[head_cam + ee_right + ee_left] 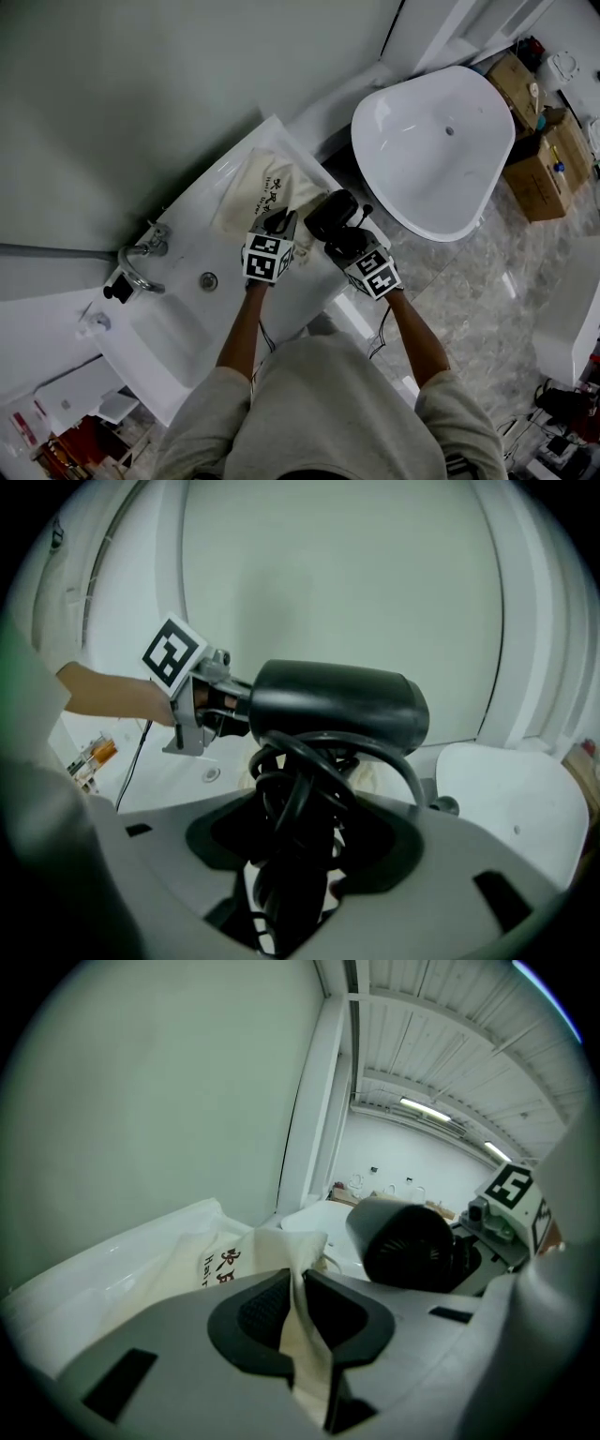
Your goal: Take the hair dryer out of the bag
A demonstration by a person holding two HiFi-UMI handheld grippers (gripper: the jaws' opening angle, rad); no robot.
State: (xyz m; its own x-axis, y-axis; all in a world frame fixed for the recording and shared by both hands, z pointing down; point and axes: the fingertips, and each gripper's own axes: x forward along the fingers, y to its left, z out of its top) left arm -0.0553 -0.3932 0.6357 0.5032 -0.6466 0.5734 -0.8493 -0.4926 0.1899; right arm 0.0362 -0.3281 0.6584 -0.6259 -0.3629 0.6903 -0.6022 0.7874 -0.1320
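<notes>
the left gripper (280, 223) (298, 1288) has its jaws drawn nearly together, pinching a fold of cream cloth that belongs to the bag (263, 188) (230, 1262). in the left gripper view the cloth rises between the dark pads and spreads away toward 10 o'clock, where dark printed lettering shows on it. the right gripper (343, 240) (300, 847) is clamped, jaws fairly wide, on the lower part of the black hair dryer (330, 214) (409, 1241) (337, 705). its black cord (302, 785) is looped thickly there, so the handle itself can hardly be made out beneath the coils. the dryer's barrel lies roughly level above the jaws, at 12 o'clock in the right gripper view, and it seems to be clear of the bag, held in the air just beside the bag's edge at 3 o'clock from it in the head view. the bag lies flat on the white washbasin (178, 323), at 11 o'clock from the two grippers. a chrome tap (141, 263) stands at the basin's 9 o'clock side, with the drain (208, 279) near it. a white tub (436, 150) sits at 2 o'clock on the marbled floor (487, 300), and cardboard boxes (546, 159) stand beyond it at 3 o'clock.
</notes>
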